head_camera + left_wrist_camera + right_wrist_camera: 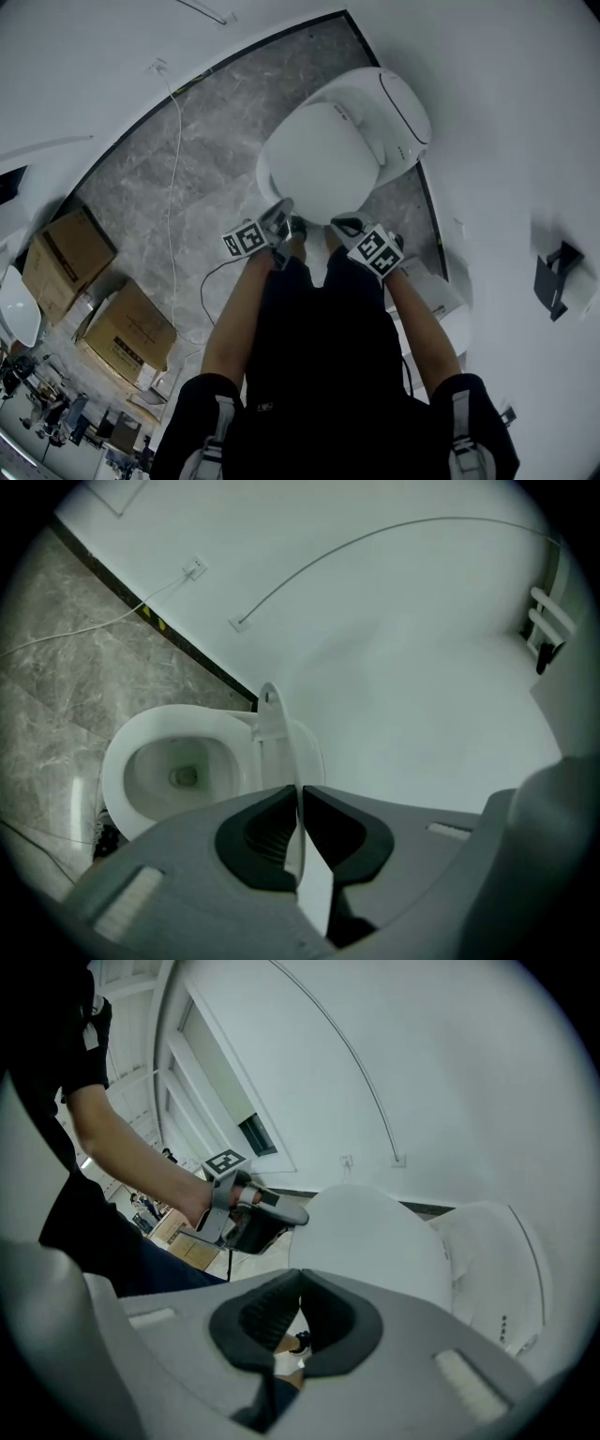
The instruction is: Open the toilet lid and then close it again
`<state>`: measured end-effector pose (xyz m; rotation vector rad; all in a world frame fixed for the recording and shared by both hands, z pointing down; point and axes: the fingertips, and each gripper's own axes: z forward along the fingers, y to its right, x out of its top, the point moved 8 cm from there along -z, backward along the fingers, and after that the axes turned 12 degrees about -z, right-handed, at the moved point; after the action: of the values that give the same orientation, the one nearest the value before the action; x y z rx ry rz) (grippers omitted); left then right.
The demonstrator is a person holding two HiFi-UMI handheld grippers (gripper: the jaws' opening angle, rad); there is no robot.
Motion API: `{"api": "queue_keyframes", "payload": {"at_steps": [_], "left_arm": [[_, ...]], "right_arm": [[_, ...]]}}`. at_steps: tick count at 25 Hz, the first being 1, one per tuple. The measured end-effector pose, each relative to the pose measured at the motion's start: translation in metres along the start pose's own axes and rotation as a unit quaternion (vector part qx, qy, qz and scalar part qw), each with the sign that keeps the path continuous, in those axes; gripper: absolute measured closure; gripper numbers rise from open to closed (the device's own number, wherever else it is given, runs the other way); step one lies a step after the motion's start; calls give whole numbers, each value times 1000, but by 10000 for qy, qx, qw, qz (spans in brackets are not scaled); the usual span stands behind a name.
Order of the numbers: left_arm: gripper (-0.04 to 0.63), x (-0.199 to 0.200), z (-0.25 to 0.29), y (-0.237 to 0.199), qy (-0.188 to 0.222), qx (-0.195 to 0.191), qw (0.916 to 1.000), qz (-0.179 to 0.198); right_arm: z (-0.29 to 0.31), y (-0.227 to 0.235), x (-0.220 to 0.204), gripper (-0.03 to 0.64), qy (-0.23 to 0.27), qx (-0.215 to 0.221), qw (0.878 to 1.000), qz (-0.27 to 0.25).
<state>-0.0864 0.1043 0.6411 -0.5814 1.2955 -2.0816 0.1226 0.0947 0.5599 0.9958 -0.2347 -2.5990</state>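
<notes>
The white toilet (398,108) stands against the wall, and its lid (319,159) is lifted partway off the seat. My left gripper (284,214) is shut on the lid's front edge. In the left gripper view the lid (281,747) shows edge-on as a thin white blade running between the dark pads (272,832) of the left gripper (301,794), with the open bowl (178,771) to its left. My right gripper (343,223) hovers just right of it, near the lid's rim, with its jaws together and nothing between them. The right gripper view shows the right gripper (300,1283), the lid's top (375,1241) and the left gripper (277,1213) gripping its edge.
Cardboard boxes (66,258) sit on the marble floor at the left, and a thin cable (173,159) runs across it. A white box (436,295) stands right of the toilet. A black bracket (558,277) hangs on the white wall. The person's legs fill the foreground.
</notes>
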Motion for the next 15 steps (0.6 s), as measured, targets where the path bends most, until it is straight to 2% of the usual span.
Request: {"api": "queue_keyframes", "payload": {"at_steps": [4, 7, 12, 15], "left_arm": [[566, 9, 5, 9, -688, -88, 9970, 339], [561, 12, 9, 17, -999, -203, 9935, 507], [557, 11, 18, 35, -1078, -523, 9916, 496], [557, 8, 22, 43, -1056, -549, 9921, 384]], "right_arm": [[10, -15, 13, 614, -17, -225, 9997, -73], [14, -27, 18, 614, -160, -461, 9986, -214], [9, -34, 24, 612, -495, -957, 9934, -399], [-3, -32, 26, 612, -565, -1191, 9906, -369]]}}
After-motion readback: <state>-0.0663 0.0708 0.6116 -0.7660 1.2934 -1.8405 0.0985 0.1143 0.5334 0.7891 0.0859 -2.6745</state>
